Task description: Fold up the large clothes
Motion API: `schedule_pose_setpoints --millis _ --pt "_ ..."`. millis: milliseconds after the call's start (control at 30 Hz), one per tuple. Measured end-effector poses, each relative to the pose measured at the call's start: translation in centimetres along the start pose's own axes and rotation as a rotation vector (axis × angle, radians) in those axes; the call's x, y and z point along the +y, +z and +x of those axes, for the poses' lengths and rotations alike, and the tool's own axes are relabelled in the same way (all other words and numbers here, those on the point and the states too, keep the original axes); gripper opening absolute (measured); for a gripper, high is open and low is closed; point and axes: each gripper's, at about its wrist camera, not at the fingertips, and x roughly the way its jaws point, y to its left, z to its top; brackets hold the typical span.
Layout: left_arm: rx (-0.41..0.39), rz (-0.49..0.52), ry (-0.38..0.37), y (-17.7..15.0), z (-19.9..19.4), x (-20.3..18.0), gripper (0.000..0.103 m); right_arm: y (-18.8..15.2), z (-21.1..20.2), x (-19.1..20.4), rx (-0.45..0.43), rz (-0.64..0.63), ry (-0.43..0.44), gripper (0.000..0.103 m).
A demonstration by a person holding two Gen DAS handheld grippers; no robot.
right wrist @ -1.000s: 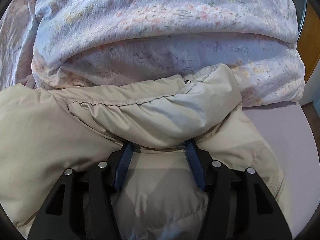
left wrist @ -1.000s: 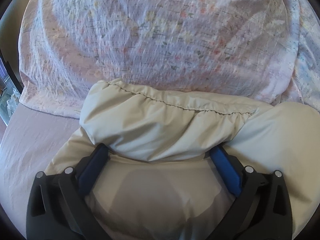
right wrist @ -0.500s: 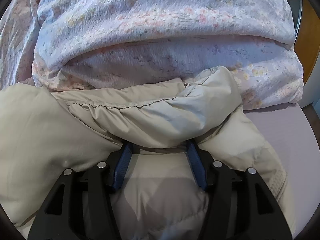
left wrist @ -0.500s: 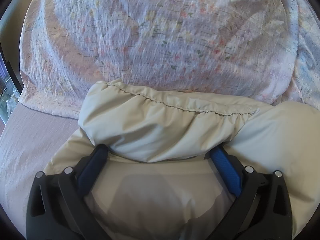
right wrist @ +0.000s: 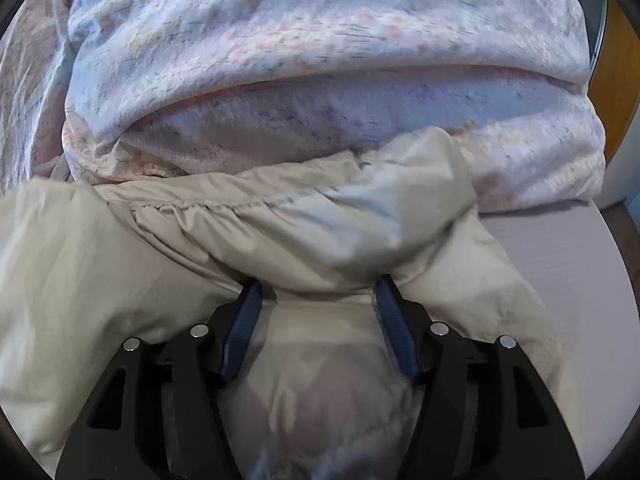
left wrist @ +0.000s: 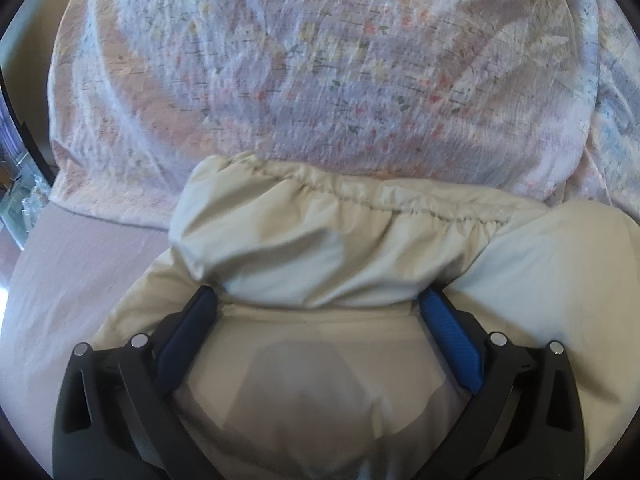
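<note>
Jacket (left wrist: 320, 248) hem barely shifted; left tool (left wrist: 318, 300) and right tool (right wrist: 316, 286) stay wide.

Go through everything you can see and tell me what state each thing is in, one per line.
Beige jacket: bunched up, top hem folded over, lying on the bed against the quilt.
Floral quilt: rumpled, heaped behind the jacket.
Bed sheet: spread flat, slightly wrinkled.
Left claw: open, tips tucked under the jacket fold.
Right claw: open, tips tucked under the jacket fold.

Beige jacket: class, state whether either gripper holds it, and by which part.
Cannot be told: the beige jacket hides the fingertips of the left gripper and right gripper.
</note>
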Motion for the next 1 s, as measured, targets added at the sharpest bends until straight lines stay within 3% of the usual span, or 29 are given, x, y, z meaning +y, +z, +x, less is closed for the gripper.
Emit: schedule_pose_setpoints --millis 67,133,233,300,400,567,767,833,867,900,933,1000 --pt "0.012 0.016 0.012 -0.1 -1.1 0.2 0.101 0.1 -1.6 -1.1 0.026 0.039 0.018 0.065" --pt "0.019 0.026 0.016 -0.3 -2.6 0.8 0.101 -0.1 -3.4 -2.3 0.024 0.067 -0.012 0.075" --pt "0.026 0.012 0.018 -0.8 -5.1 2.7 0.101 -0.9 -6.4 -5.5 0.007 0.149 -0.019 0.078" --pt "0.023 -0.004 0.015 -1.5 -6.8 4.3 0.101 -1.9 -7.9 -8.0 0.019 0.219 -0.046 0.087" --pt "0.045 -0.023 0.054 -2.6 -8.4 6.6 0.101 -4.2 -8.8 -11.9 0.070 0.346 -0.040 0.087" --pt "0.128 -0.093 0.055 -4.6 -8.2 10.2 0.101 -7.4 -8.3 -15.0 0.159 0.532 0.107 0.087" --pt "0.208 -0.236 -0.072 -6.0 -7.1 11.3 0.100 -10.1 -6.0 -15.4 0.245 0.725 0.307 0.088" --pt "0.217 -0.270 -0.091 -6.4 -6.5 11.0 0.094 -10.3 -5.8 -15.4 0.240 0.758 0.324 0.087" --pt "0.216 -0.290 -0.110 -6.3 -6.2 10.9 0.092 -10.6 -5.5 -15.5 0.236 0.771 0.328 0.087" --pt "0.213 -0.300 -0.119 -6.0 -6.1 11.0 0.086 -10.8 -5.5 -15.5 0.232 0.788 0.339 0.080" --pt "0.206 -0.309 -0.134 -5.9 -6.1 10.9 0.078 -11.1 -5.4 -15.6 0.226 0.806 0.361 0.066" --pt "0.189 -0.320 -0.139 -5.6 -6.2 10.5 0.072 -11.8 -5.8 -15.8 0.213 0.843 0.390 0.056"
